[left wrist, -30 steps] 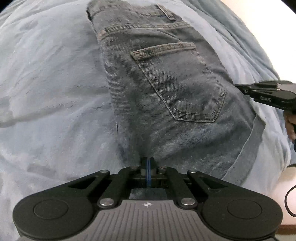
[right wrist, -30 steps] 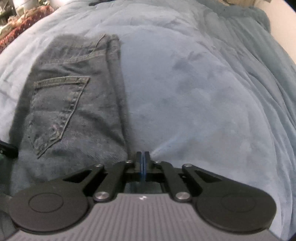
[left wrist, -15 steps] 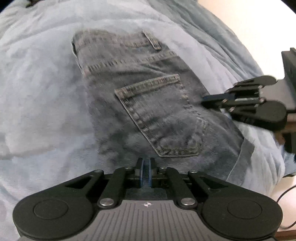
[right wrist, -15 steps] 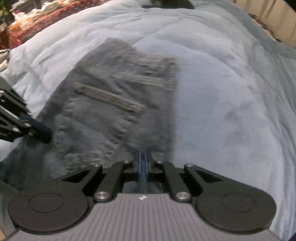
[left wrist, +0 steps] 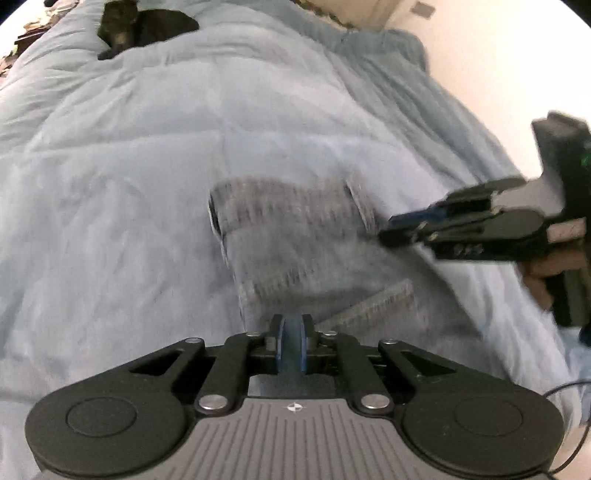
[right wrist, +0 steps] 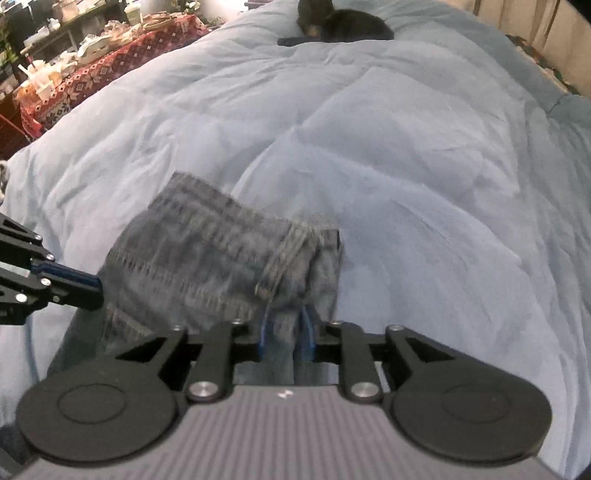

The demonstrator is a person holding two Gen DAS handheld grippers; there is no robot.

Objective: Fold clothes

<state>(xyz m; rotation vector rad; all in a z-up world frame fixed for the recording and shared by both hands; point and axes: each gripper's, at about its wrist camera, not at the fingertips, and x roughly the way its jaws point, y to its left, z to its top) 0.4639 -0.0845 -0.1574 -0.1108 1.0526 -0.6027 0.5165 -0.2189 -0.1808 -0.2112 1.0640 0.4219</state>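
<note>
Dark blue jeans (left wrist: pixel 295 229) lie folded on a light blue comforter (left wrist: pixel 110 184), waistband toward the far side. My left gripper (left wrist: pixel 291 343) is at the near edge of the jeans, its blue pads shut on denim. It also enters the right wrist view from the left, as the left gripper (right wrist: pixel 74 284). My right gripper (right wrist: pixel 286 332) is over the near right corner of the jeans (right wrist: pixel 207 258). Its jaws are opening, with a fold of denim loose between them. In the left wrist view the right gripper (left wrist: pixel 391 232) reaches the waistband's right end, a hand (left wrist: pixel 543 273) behind it.
A dark animal, likely a cat (right wrist: pixel 340 22), lies at the far end of the comforter (right wrist: pixel 443 184). A cluttered table with a red patterned cloth (right wrist: pixel 92 74) stands far left. A pale wall (left wrist: pixel 498 55) is to the right, and a thin cable (left wrist: pixel 565 406) hangs near the bed edge.
Both grippers moved toward the waistband with denim in them, and the jeans now look shorter. The right jaws have parted. Both views tilted up, showing the far end of the bed.
</note>
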